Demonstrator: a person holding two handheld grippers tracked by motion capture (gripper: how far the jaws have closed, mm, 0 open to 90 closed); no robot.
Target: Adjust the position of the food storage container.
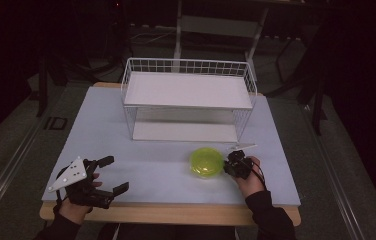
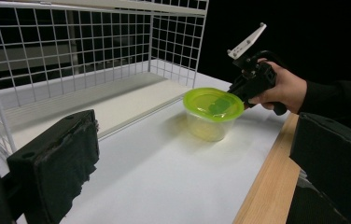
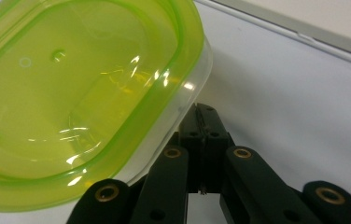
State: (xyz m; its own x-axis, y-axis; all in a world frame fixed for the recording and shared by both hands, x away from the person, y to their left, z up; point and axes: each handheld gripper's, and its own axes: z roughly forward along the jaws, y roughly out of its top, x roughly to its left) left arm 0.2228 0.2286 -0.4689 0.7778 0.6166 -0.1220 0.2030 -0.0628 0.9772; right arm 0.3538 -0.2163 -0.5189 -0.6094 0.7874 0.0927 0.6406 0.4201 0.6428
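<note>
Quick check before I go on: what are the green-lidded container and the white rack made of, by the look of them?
Container: likely plastic; clear glossy tub under a translucent lime-green lid with sharp highlights and moulded ridges. Rack: looks like white-coated metal wire, a thin welded grid on the sides, with flat matte white shelf panels, material unclear.

The high view looks forward and down from above the person's side of the table (image 1: 141,170), taking in the whole top and the wire shelf (image 1: 188,90) at its far edge. The left gripper view sits low at the near left, facing across the table toward the green-lidded container (image 2: 213,112) and the shelf. The right gripper view looks steeply down, very near that same container (image 3: 80,93), which all three views share.
</note>
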